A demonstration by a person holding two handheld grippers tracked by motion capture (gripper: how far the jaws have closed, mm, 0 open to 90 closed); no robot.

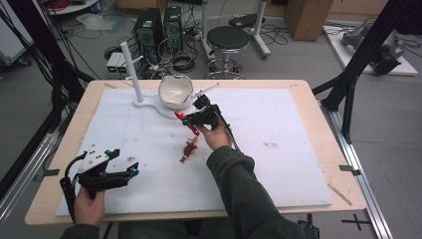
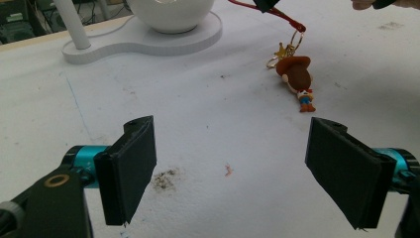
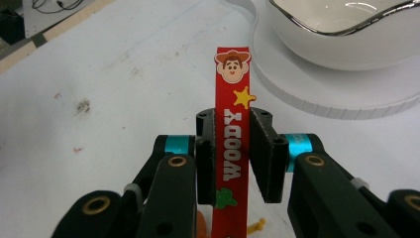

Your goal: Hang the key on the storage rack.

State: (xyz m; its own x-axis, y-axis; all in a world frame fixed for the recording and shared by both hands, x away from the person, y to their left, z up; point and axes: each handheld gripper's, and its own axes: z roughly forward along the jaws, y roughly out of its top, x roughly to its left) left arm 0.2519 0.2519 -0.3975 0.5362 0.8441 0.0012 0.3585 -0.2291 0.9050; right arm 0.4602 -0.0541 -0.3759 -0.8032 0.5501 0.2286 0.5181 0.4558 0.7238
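Right gripper view: hand-held gripper [image 3: 233,153] clamps red strap [image 3: 232,144]; lettering apparently "WOODY".

Your high view looks forward and down over the whole table [image 1: 308,99]. Your gripper views sit low and close, both facing the white bowl [image 2: 171,15] on the far side.

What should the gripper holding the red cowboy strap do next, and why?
Probably lift a bit higher. The right gripper is shut on the red strap, but the cowboy figure on its ring seems to lie on the white mat, a little short of the white bowl.
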